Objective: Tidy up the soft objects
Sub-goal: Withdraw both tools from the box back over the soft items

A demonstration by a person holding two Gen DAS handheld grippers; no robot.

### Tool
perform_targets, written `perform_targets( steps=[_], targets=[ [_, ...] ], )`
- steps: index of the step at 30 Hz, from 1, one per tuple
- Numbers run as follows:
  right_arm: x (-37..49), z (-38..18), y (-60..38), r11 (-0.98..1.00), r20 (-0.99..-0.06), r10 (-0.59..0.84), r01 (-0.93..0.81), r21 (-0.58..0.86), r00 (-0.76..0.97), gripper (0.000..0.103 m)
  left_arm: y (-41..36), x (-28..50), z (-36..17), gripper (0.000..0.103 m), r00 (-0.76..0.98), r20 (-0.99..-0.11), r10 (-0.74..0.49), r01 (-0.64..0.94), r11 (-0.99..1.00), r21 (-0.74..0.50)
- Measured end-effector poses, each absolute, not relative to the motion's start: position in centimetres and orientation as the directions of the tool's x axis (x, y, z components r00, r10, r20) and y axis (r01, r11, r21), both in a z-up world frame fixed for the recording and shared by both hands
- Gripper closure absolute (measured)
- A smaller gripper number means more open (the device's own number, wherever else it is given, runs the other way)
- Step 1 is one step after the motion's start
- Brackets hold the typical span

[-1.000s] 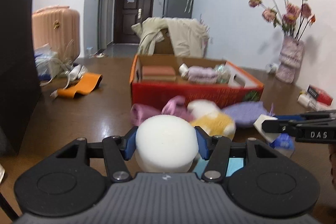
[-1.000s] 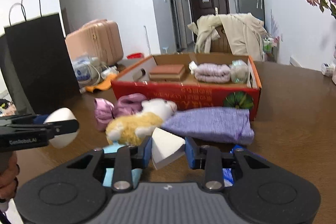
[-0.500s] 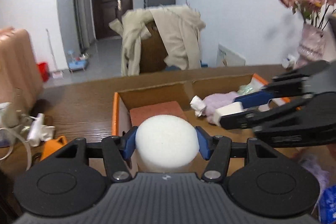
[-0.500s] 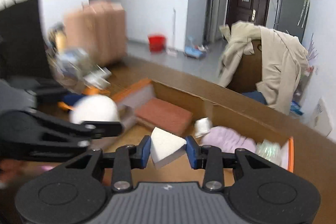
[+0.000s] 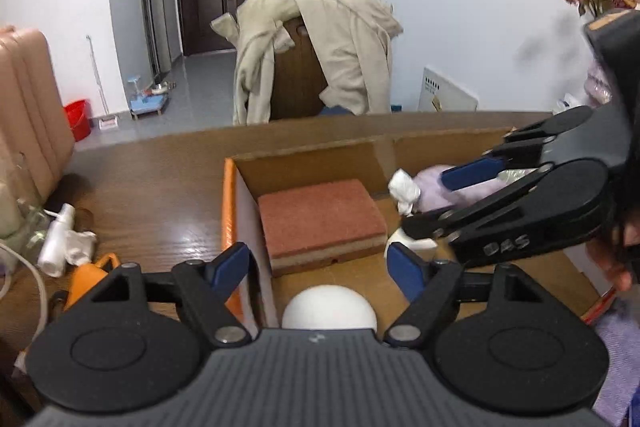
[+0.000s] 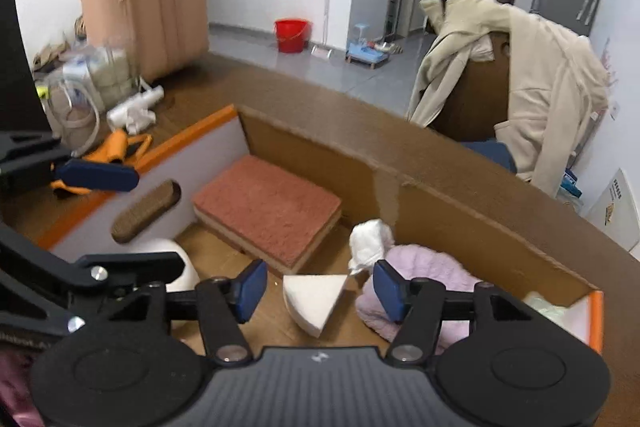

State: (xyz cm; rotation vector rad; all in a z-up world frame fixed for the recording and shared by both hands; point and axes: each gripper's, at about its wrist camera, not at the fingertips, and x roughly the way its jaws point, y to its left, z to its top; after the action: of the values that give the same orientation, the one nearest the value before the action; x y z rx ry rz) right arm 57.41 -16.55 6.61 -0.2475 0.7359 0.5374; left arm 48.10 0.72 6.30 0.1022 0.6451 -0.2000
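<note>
Both grippers hover over the orange-rimmed cardboard box (image 5: 229, 195). My left gripper (image 5: 320, 263) is open; the white round sponge (image 5: 329, 311) lies below it on the box floor, also showing in the right wrist view (image 6: 182, 269). My right gripper (image 6: 318, 291) is open; the white wedge sponge (image 6: 314, 301) lies free on the box floor between its fingers. In the left wrist view the right gripper (image 5: 452, 203) reaches in from the right. A red-topped sponge block (image 5: 322, 221) and a lilac cloth (image 6: 424, 275) lie in the box.
A crumpled white tissue (image 6: 370, 239) lies beside the lilac cloth. An orange item (image 6: 116, 147), a white bottle (image 5: 56, 239) and a pink suitcase (image 6: 148, 7) are left of the box. A chair draped with a beige coat (image 5: 320, 51) stands behind the table.
Both grippers moved over the box, then opened. The round sponge and the wedge sponge have dropped out of the jaws onto the box floor.
</note>
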Motion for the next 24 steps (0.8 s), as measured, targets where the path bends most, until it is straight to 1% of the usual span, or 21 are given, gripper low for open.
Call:
perform_targets(
  steps=[2, 4, 5, 8, 10, 12, 14, 15, 16, 19, 21, 24],
  targets=[
    [55.6, 8.7, -17.5, 0.843, -0.667, 0.373, -0.535, -0.046, 0.645, 0.042, 0.9, 47.0, 7.9, 0.022, 0.799, -0.583, -0.146, 0.206, 0.978, 0.038],
    [53.7, 10.5, -18.6, 0.85, -0.641, 0.376, -0.524, -0.049, 0.67, 0.034, 1.2, 45.4, 9.7, 0.019, 0.815, -0.562, -0.14, 0.193, 0.981, 0.036],
    [52.4, 11.5, -19.3, 0.855, -0.63, 0.374, -0.516, -0.051, 0.681, 0.032, 1.3, 44.4, 10.6, 0.019, 0.824, -0.549, -0.141, 0.191, 0.981, 0.035],
    [48.4, 13.9, -21.1, 0.862, -0.592, 0.373, -0.502, -0.063, 0.714, 0.03, 1.4, 40.8, 12.8, 0.017, 0.851, -0.506, -0.138, 0.188, 0.981, 0.048],
    [44.9, 15.1, -22.5, 0.871, -0.553, 0.378, -0.487, -0.058, 0.743, 0.026, 1.6, 37.8, 13.6, 0.012, 0.873, -0.47, -0.133, 0.178, 0.983, 0.053],
    [41.4, 15.6, -23.8, 0.876, -0.521, 0.392, -0.481, -0.041, 0.758, 0.024, 2.0, 34.4, 13.9, 0.009, 0.888, -0.44, -0.135, 0.17, 0.984, 0.042],
    [37.1, 15.5, -25.1, 0.878, -0.483, 0.413, -0.479, -0.016, 0.772, 0.022, 2.3, 30.8, 13.9, 0.008, 0.901, -0.411, -0.139, 0.166, 0.986, 0.032],
    [35.2, 15.1, -25.6, 0.876, -0.467, 0.424, -0.482, -0.005, 0.776, 0.019, 2.5, 29.2, 13.8, 0.007, 0.906, -0.399, -0.14, 0.165, 0.986, 0.028],
    [33.3, 14.8, -26.0, 0.878, -0.453, 0.429, -0.479, 0.005, 0.782, 0.017, 2.6, 27.2, 13.5, 0.006, 0.914, -0.383, -0.136, 0.156, 0.987, 0.023],
    [27.9, 12.9, -26.3, 0.874, -0.423, 0.451, -0.484, 0.033, 0.786, 0.017, 2.7, 22.3, 12.5, 0.005, 0.93, -0.347, -0.121, 0.136, 0.991, 0.018],
    [24.9, 11.2, -26.1, 0.877, -0.416, 0.454, -0.478, 0.051, 0.788, 0.017, 2.9, 19.7, 11.6, 0.005, 0.932, -0.339, -0.125, 0.132, 0.991, -0.001],
    [20.9, 8.3, -25.5, 0.891, -0.403, 0.439, -0.445, 0.083, 0.803, 0.017, 3.4, 15.9, 9.9, 0.004, 0.924, -0.356, -0.139, 0.121, 0.99, -0.074]
  ],
)
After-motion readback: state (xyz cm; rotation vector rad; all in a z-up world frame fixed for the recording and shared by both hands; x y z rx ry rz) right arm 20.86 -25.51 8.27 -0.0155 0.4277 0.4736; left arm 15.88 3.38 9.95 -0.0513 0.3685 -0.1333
